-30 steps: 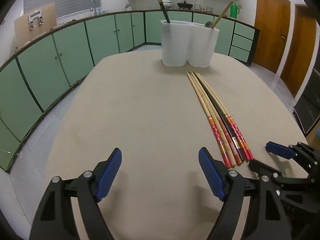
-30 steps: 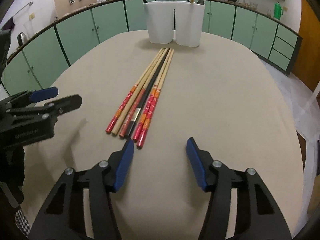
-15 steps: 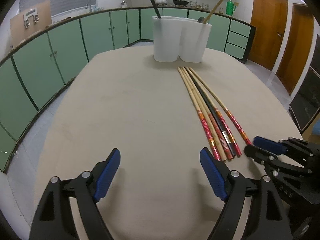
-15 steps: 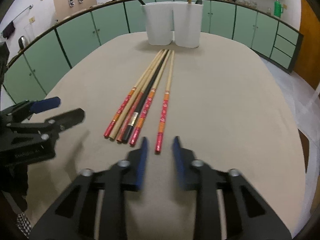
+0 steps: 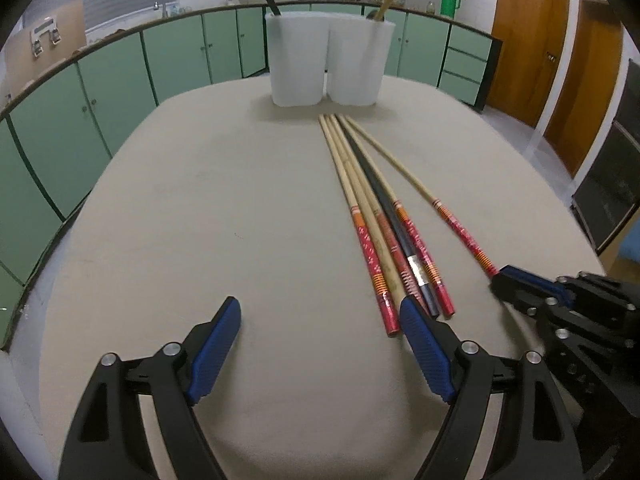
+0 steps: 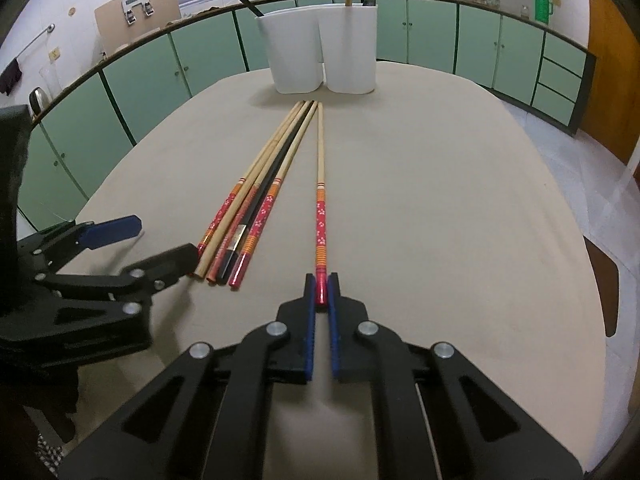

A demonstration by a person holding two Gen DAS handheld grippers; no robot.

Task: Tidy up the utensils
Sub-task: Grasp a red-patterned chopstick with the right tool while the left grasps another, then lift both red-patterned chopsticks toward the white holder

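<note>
The single bamboo chopstick with a red flowered handle lies on the beige oval table, just apart from the bundle of five chopsticks, tip toward the white twin-cup plastic holder. My right claw has just closed its blue pads on that chopstick's red end. My left claw hangs spread wide, empty, beside the bundle's handle ends.

On the table, a bundle of chopsticks lies before the two-compartment utensil holder, tips toward it. One single chopstick lies just right of the bundle, apart. Each holder compartment has a chopstick standing in it
</note>
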